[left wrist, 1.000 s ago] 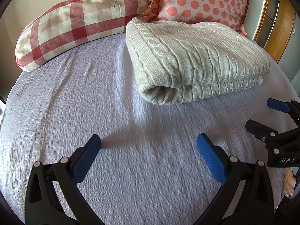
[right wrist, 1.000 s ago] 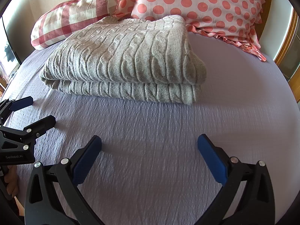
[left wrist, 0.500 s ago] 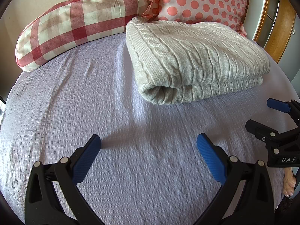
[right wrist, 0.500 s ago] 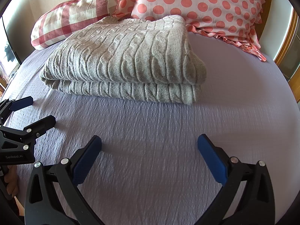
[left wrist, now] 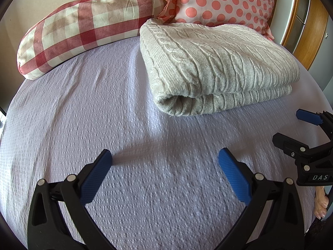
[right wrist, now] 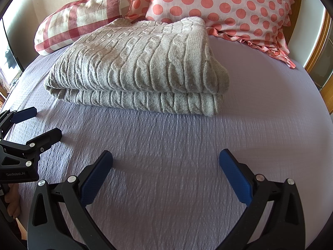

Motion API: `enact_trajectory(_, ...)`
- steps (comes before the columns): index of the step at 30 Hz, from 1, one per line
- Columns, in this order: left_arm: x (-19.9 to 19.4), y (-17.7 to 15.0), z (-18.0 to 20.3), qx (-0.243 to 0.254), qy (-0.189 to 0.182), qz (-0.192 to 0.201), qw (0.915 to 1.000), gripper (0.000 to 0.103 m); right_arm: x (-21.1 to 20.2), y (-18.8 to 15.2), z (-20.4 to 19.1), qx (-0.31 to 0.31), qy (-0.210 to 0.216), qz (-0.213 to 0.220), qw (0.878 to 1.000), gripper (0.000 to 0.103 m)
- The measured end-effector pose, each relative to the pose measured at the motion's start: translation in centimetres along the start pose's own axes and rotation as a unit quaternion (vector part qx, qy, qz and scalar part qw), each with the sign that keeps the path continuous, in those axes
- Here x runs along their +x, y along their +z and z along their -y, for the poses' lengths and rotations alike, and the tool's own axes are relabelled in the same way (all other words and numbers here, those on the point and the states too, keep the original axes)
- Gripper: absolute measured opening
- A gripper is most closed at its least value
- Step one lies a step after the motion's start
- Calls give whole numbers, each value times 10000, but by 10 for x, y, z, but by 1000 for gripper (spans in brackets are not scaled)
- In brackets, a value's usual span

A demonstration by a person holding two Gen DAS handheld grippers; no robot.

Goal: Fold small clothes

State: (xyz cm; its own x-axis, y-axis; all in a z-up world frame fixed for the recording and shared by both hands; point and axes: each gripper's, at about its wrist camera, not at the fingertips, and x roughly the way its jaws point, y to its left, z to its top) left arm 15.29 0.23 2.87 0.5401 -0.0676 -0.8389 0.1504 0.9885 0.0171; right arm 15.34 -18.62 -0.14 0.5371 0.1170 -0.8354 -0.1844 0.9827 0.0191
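Lavender bedsheet [left wrist: 87,112] on a bed, lightly creased, daylit. Change since a second ago: none; both tools hold position. Left gripper [left wrist: 165,166]: fingers spread wide, empty, over bare sheet. Right gripper [right wrist: 165,166]: fingers spread wide, empty, likewise. Grey cable-knit sweater [right wrist: 137,66]: beyond both sets of fingers, already folded into a neat stack, apparently finished. Beyond it: checked pillow [left wrist: 83,23], polka-dot pillow [right wrist: 224,6]. Nothing lies between fingers and sweater.
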Motion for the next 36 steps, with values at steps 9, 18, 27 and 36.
enact_trajectory(9,0,1,0,-1,0,-1,10000,101,0,0,0,1,0,1,10000,102)
enact_trajectory(18,0,0,0,-2,0,-1,10000,101,0,0,0,1,0,1,10000,102)
enact_trajectory(27,0,0,0,-3,-1,-1,10000,101,0,0,0,2,0,1,10000,102)
enact_trajectory(36,1,2,-1,52,-45,-94,9999,101,0,0,0,0,1,3,10000,102)
